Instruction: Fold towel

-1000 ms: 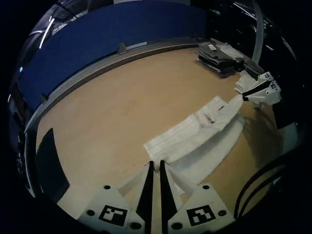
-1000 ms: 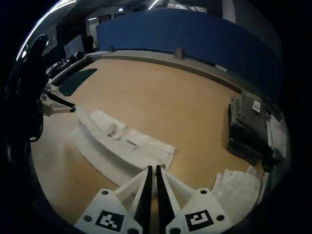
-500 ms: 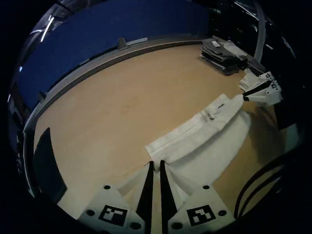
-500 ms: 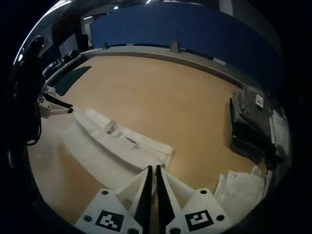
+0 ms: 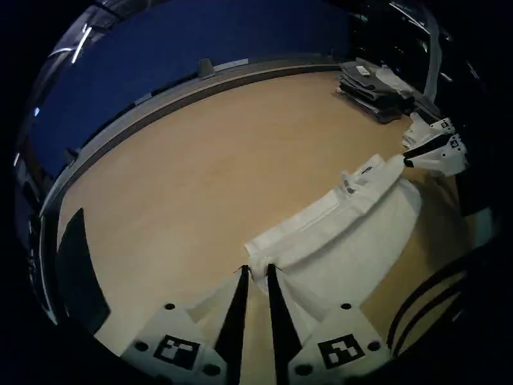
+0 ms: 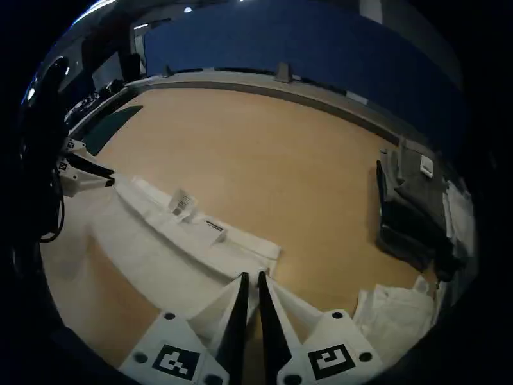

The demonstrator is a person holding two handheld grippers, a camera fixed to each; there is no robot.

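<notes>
A long white towel (image 5: 346, 237) stretches across the wooden table (image 5: 211, 167) between my two grippers. My left gripper (image 5: 256, 269) is shut on one near corner, with cloth bunched between its fingers. My right gripper (image 6: 251, 276) is shut on the other near corner. In the left gripper view the right gripper (image 5: 405, 154) pinches the far end; in the right gripper view the left gripper (image 6: 110, 179) does the same. The held edge is raised and the towel (image 6: 154, 237) sags in a wide fold, its far strip lying on the table with a small label (image 6: 181, 203) standing up.
A stack of folded grey towels (image 6: 410, 212) sits at the table's right, with folded white towels (image 6: 397, 314) nearer. A blue partition (image 5: 192, 45) runs along the table's back edge. A dark mat (image 5: 77, 276) lies at the left. A curved black chair frame (image 5: 423, 301) is close by.
Both grippers have drawn the held edge up and toward me. The sagging fold between them has grown wider, and the label has flipped upright.
</notes>
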